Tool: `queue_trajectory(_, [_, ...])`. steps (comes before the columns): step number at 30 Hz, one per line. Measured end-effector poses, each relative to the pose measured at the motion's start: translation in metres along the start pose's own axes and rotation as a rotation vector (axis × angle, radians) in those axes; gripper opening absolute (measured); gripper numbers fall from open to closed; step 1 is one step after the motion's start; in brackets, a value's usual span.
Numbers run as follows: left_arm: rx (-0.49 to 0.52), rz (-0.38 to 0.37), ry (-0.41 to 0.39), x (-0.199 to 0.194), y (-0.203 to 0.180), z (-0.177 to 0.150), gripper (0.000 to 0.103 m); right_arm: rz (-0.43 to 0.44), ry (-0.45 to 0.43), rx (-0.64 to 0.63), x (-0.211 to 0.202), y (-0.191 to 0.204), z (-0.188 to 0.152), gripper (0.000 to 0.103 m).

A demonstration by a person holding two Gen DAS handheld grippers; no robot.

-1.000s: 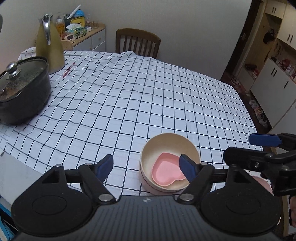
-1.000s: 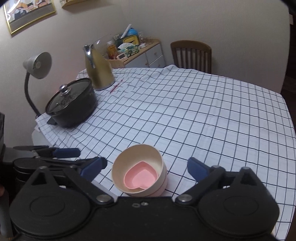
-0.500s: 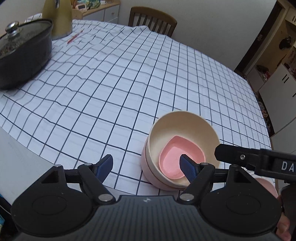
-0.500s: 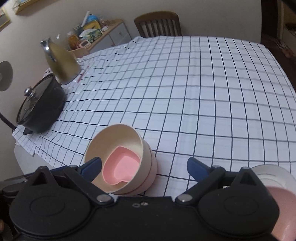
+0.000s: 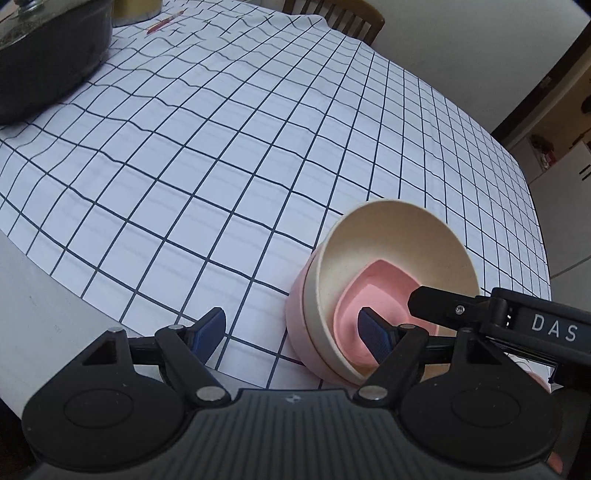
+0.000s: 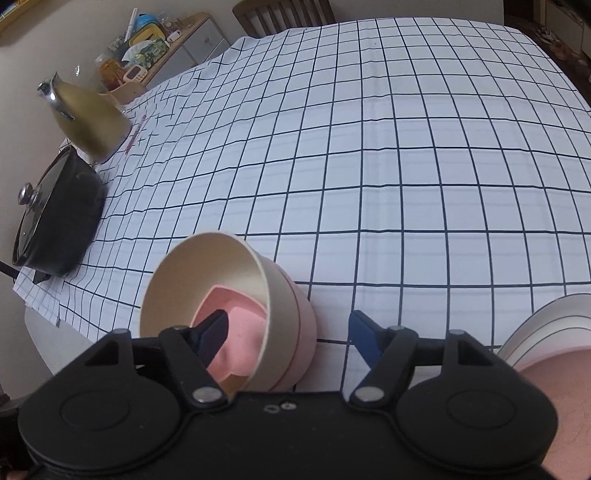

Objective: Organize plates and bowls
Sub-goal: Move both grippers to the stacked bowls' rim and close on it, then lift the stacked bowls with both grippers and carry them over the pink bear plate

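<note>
A cream bowl (image 5: 391, 236) sits nested in a pink bowl (image 5: 295, 314) near the table's front edge, with a pink heart-shaped dish (image 5: 373, 291) inside it. The stack also shows in the right wrist view: cream bowl (image 6: 207, 266), pink bowl (image 6: 306, 325), heart dish (image 6: 240, 317). My left gripper (image 5: 291, 332) is open, straddling the stack's left wall, its right finger inside the bowl. My right gripper (image 6: 288, 332) is open, straddling the right wall, its left finger inside the bowl. A white and pink stack of dishes (image 6: 546, 332) lies at the right.
A black lidded pot (image 6: 55, 218) and a gold kettle (image 6: 88, 118) stand at the table's far left. The checked tablecloth (image 6: 406, 147) covers the table. A wooden chair (image 5: 351, 18) stands at the far side. A cluttered sideboard (image 6: 155, 44) is behind the kettle.
Both grippers have moved down and in toward the bowl stack. Each now has one finger inside the cream bowl and one outside. The jaws have stayed open.
</note>
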State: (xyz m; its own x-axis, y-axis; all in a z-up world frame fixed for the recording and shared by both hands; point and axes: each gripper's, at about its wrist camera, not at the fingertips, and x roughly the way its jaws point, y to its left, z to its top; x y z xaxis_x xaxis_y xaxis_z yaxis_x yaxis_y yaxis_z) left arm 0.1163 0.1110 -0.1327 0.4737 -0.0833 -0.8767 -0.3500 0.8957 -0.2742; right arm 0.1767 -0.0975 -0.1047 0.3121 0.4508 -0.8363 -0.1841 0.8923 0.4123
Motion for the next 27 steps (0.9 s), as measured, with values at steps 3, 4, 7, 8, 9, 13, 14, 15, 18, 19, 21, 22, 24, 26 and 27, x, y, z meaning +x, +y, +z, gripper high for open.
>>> queue_trajectory(3, [-0.016,0.001,0.008,0.003,0.002,0.000,0.074,-0.004,0.003,-0.004,0.003,0.002,0.001,0.059])
queue_trajectory(4, [-0.018,-0.002,0.013,0.004,0.002,0.000,0.070,-0.002,0.007,-0.007,0.005,0.004,0.002,0.057])
queue_trajectory(7, [-0.017,-0.019,0.026,0.006,0.001,0.002,0.057,-0.001,0.015,-0.014,0.007,0.006,0.003,0.050])
queue_trajectory(8, [-0.012,-0.028,0.027,0.005,0.000,0.002,0.053,-0.001,0.016,-0.015,0.008,0.007,0.003,0.046])
queue_trajectory(9, [-0.007,-0.025,0.027,0.006,-0.001,0.003,0.052,0.001,0.018,-0.015,0.008,0.008,0.004,0.043])
queue_trajectory(13, [-0.014,-0.017,0.012,0.003,-0.004,0.005,0.047,-0.016,0.018,-0.036,0.009,0.011,0.004,0.036])
queue_trajectory(14, [-0.013,-0.022,0.013,0.002,-0.004,0.006,0.047,-0.020,0.018,-0.039,0.009,0.011,0.005,0.034])
queue_trajectory(15, [-0.008,-0.032,0.008,0.002,-0.005,0.008,0.046,-0.023,0.018,-0.041,0.011,0.011,0.006,0.031])
queue_trajectory(18, [0.009,-0.037,0.010,0.003,-0.008,0.010,0.034,-0.029,0.017,-0.042,0.012,0.010,0.006,0.026])
queue_trajectory(19, [0.011,-0.034,0.014,0.004,-0.009,0.011,0.031,-0.029,0.017,-0.043,0.012,0.010,0.006,0.026])
queue_trajectory(21, [0.011,-0.030,0.015,0.005,-0.010,0.011,0.030,-0.030,0.018,-0.051,0.013,0.011,0.007,0.025])
queue_trajectory(22, [0.011,-0.028,0.013,0.004,-0.010,0.010,0.029,-0.032,0.017,-0.057,0.012,0.011,0.006,0.025])
queue_trajectory(24, [0.013,-0.022,0.008,0.002,-0.009,0.009,0.028,-0.036,0.018,-0.066,0.012,0.012,0.005,0.025])
queue_trajectory(26, [0.016,-0.020,0.008,0.000,-0.009,0.007,0.027,-0.040,0.021,-0.079,0.011,0.014,0.003,0.025])
queue_trajectory(27, [0.018,-0.022,0.009,-0.001,-0.009,0.005,0.027,-0.044,0.020,-0.084,0.010,0.015,0.002,0.025])
